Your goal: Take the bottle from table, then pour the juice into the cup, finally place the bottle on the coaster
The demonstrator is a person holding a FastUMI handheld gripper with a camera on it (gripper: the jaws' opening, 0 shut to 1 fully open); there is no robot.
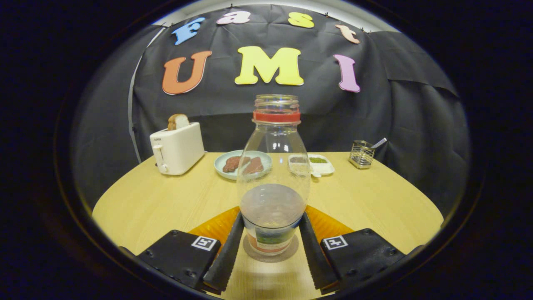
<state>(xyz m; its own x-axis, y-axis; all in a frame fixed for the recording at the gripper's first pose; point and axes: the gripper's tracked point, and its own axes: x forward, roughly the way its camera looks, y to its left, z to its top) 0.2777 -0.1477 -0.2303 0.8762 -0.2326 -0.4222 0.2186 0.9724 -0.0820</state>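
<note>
While it stands upright on a round coaster at the near part of the wooden table, a clear bottle sits between the two fingers of the gripper. Both fingers flank the bottle's lower body at the label; whether they press on it or have let go cannot be told from this view. A red ring circles the bottle's neck, its mouth is uncapped, and a small amount of pale liquid fills the lower part.

Farther back on the table, a white toaster stands to the left with a slice of bread poking out of its slot. Just behind the bottle lies a pale plate carrying brownish pieces of food. To the right of the plate rests a white divided dish holding something green in one compartment and something greyish in the other. Far right, a small wire holder keeps a utensil with its handle leaning outward.
</note>
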